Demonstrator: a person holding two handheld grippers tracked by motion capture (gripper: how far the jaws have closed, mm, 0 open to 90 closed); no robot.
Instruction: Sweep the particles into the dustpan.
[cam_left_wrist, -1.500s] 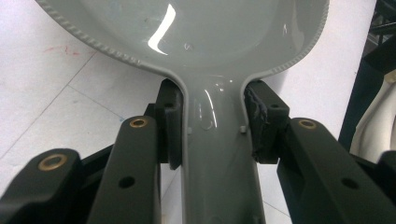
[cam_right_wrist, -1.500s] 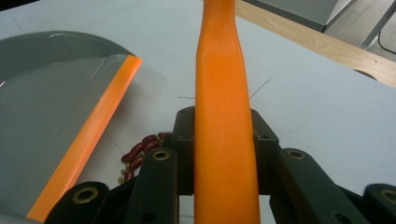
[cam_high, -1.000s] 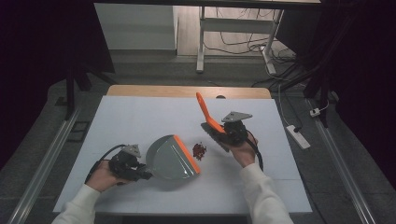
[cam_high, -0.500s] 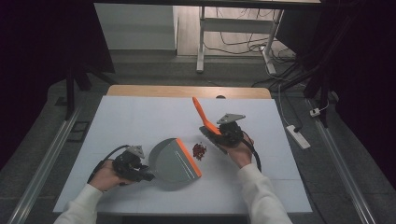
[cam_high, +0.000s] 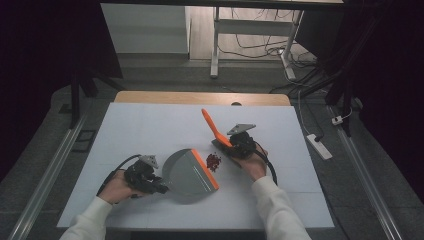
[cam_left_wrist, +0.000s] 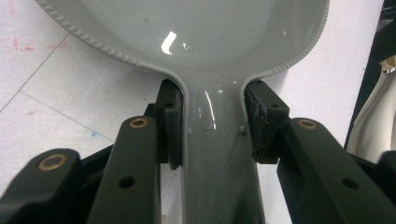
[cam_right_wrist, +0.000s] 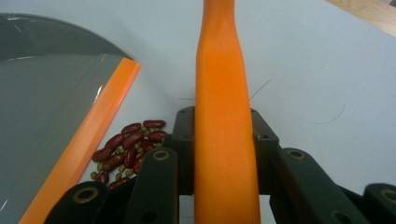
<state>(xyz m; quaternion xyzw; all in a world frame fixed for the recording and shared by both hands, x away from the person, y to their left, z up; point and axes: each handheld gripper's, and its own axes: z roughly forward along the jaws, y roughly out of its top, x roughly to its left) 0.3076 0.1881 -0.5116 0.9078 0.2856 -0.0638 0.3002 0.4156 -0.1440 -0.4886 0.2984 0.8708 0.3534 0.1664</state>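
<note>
**Dustpan empty, beans piled at its orange lip**

The grey dustpan (cam_high: 189, 172) lies flat on the white counter (cam_high: 150, 125), its pan bare inside. The left gripper (cam_high: 159, 187), at the dustpan's 9 o'clock, has its jaws clamped on the pan's grey handle (cam_left_wrist: 219, 154). Just off the orange lip (cam_right_wrist: 84, 149), at the dustpan's 2 o'clock, sits a small heap of red beans (cam_right_wrist: 128, 149) mixed with tiny green ones, touching the counter, not inside the pan. The right gripper (cam_high: 226, 146), at the heap's 3 o'clock, is closed around an orange brush handle (cam_right_wrist: 224, 112) that tilts up toward 11 o'clock.
</note>
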